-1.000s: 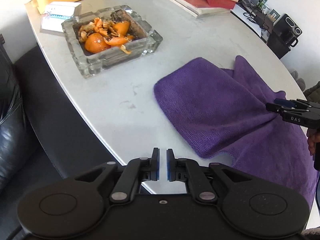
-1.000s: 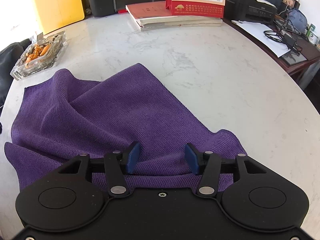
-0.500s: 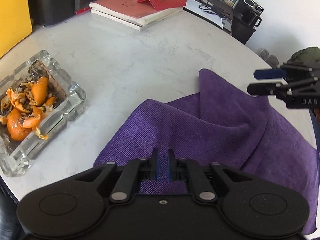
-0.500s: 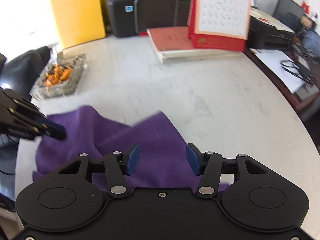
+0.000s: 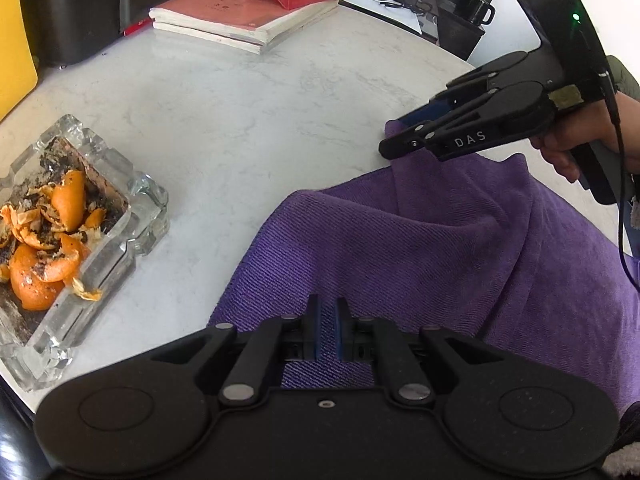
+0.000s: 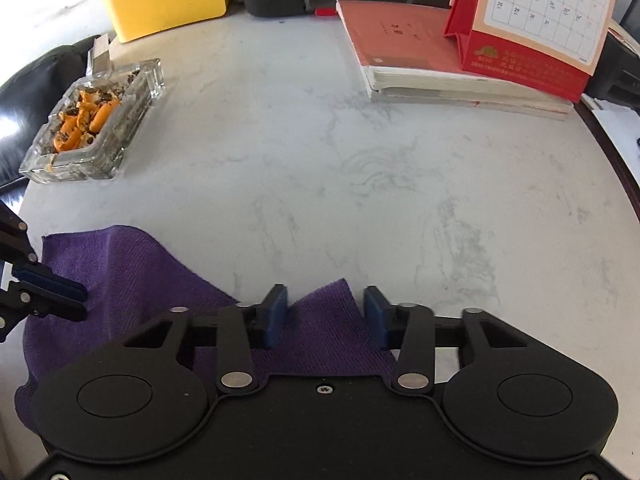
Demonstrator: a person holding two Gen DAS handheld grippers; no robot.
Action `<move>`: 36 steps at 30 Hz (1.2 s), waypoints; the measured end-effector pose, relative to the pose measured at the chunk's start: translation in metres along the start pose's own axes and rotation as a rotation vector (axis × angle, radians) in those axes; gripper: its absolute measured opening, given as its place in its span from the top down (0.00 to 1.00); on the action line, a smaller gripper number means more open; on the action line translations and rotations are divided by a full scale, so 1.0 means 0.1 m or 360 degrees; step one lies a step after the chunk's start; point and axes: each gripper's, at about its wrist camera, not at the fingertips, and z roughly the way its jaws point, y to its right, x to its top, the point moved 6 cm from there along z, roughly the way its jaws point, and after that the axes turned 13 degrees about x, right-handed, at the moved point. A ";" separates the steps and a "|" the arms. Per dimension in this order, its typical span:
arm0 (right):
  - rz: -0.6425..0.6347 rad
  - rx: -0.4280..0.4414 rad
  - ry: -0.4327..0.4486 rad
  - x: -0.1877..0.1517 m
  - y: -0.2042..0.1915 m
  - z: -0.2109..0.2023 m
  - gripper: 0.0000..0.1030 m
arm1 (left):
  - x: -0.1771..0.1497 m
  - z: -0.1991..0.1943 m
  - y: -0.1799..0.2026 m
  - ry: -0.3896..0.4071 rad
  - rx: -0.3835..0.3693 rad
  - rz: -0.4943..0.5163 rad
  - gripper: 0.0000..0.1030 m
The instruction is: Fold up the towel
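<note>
Towel (image 5: 420, 256) edge pinched by left gripper (image 5: 326, 330) angled downward; right gripper (image 6: 326, 312) jaws closing around a raised corner.

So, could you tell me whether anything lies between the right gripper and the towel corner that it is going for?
Nothing visible does. The right gripper already has the raised corner of the purple towel between its closing jaws, with bare table beyond. The glass ashtray sits well off to the side.

towel (image 6: 132, 272): far corner drawn forward, bunched | right gripper (image 6: 325, 316): closing round corner, moved forward
</note>
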 end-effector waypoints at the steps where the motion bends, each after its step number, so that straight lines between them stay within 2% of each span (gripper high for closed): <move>1: -0.0014 0.0000 -0.0006 -0.01 -0.02 -0.01 0.92 | 0.00 0.00 -0.01 -0.0003 -0.0007 -0.0007 0.94; 3: -0.0020 0.0005 0.0027 -0.05 -0.06 -0.11 0.93 | -0.01 -0.01 -0.02 -0.0005 -0.0018 -0.0014 0.94; 7: 0.0042 0.0099 0.0204 -0.19 -0.17 -0.56 0.94 | -0.01 -0.01 -0.03 -0.0006 -0.0033 -0.0030 0.94; 11: 0.0017 0.0178 0.0313 -0.55 -0.40 -1.02 0.94 | -0.01 -0.01 -0.03 -0.0002 -0.0032 -0.0041 0.94; 14: 0.0032 0.0172 0.0246 -0.99 -0.52 -1.13 0.90 | -0.01 -0.02 -0.02 0.0003 -0.0025 -0.0034 0.94; 16: 0.0075 0.0172 0.0103 -1.29 -0.56 -1.03 0.87 | -0.01 -0.02 -0.01 0.0003 -0.0020 -0.0030 0.94; 19: 0.0135 0.0182 0.0005 -1.52 -0.59 -0.94 0.81 | 0.00 -0.01 0.00 0.0003 -0.0008 -0.0018 0.94; 20: 0.0151 0.0185 -0.0008 -1.56 -0.60 -0.94 0.77 | 0.00 -0.01 0.00 0.0003 -0.0004 -0.0015 0.94; 22: 0.0174 0.0205 0.0013 -1.57 -0.63 -1.02 0.75 | 0.00 -0.01 0.01 0.0003 -0.0001 -0.0010 0.94; 26: 0.0197 0.0259 0.0207 -1.43 -0.62 -1.29 0.60 | 0.01 0.00 0.02 0.0006 0.0002 0.0000 0.94; 28: 0.0212 0.0217 0.0251 -1.37 -0.54 -1.31 0.60 | 0.01 0.00 0.02 0.0008 0.0007 0.0002 0.94; 30: 0.0227 0.0147 0.0239 -1.30 -0.43 -1.22 0.60 | 0.01 0.00 0.03 0.0010 0.0015 0.0010 0.94; 36: 0.0231 0.0081 0.0101 -1.30 -0.30 -0.85 0.61 | 0.01 0.00 0.02 0.0008 0.0003 0.0004 0.94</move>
